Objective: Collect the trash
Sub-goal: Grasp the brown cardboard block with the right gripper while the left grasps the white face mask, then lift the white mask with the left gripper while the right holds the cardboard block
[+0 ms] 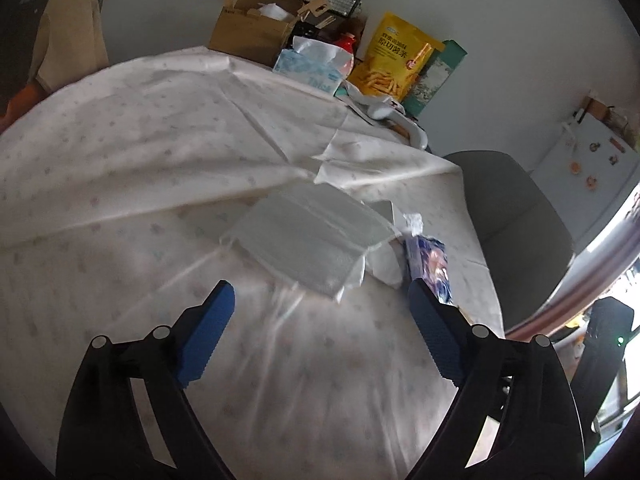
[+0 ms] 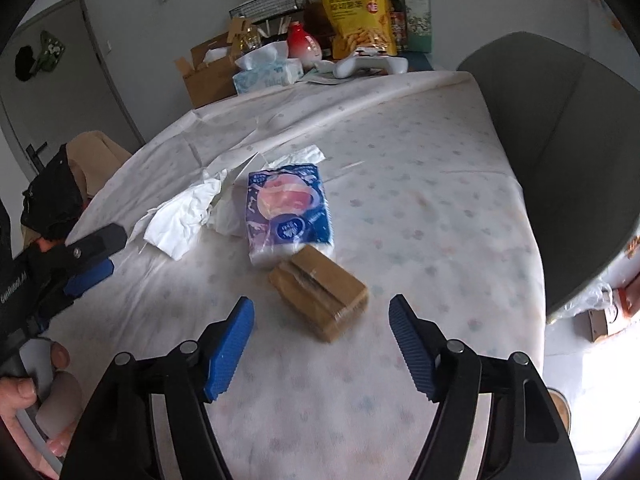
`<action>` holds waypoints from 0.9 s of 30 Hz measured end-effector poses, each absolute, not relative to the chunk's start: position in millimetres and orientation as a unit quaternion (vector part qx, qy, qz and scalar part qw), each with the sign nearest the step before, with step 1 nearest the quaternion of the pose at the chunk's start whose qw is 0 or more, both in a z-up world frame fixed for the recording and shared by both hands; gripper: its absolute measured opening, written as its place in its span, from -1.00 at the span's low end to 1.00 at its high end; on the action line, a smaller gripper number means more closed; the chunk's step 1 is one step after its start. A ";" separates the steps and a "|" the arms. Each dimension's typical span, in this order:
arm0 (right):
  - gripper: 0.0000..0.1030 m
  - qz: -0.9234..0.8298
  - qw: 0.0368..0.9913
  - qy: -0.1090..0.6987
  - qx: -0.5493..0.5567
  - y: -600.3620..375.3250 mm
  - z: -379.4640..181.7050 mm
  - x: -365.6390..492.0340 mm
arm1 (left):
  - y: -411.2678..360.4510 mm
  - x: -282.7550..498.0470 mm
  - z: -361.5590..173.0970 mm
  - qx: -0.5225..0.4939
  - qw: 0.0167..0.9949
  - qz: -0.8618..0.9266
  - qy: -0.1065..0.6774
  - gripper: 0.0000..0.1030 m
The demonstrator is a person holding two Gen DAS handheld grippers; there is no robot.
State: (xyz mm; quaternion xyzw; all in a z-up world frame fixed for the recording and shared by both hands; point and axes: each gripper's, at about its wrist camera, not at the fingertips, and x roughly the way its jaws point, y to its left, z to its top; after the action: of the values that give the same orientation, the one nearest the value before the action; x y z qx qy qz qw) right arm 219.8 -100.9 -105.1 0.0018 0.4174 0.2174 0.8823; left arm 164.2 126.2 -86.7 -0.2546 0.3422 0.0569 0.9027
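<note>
Trash sits mid-table on the tablecloth: blue snack wrapper as landmark, small print unreadable. Crumpled white tissue touches its left side, taped brown box just in front of it. Right gripper spread wide, box lying between the fingers, pads not touching. Left gripper spread too, empty, near the tissue. Far behind the wrapper: yellow chip bag with Chinese text, tissue pack.
</note>
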 end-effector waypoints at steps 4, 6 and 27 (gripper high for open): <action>0.22 0.227 0.879 0.420 0.000 -93.2 -106.4 226.3 | 120.3 172.6 -83.2 -0.223 0.909 0.072 0.344 0.57; 0.17 0.232 0.877 0.420 -0.002 -90.2 -106.1 227.4 | 121.9 174.5 -85.9 -0.231 0.907 0.071 0.346 0.41; 0.05 0.211 0.886 0.412 0.003 -98.9 -94.8 198.1 | 151.6 132.0 -94.6 -0.333 0.887 0.031 0.318 -0.97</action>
State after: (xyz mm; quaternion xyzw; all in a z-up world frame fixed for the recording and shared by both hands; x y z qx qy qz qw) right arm 198.1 -98.9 -94.8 0.0028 0.4124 0.2112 0.8862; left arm 132.0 151.6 -94.6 -0.3335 0.3179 0.0311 0.8870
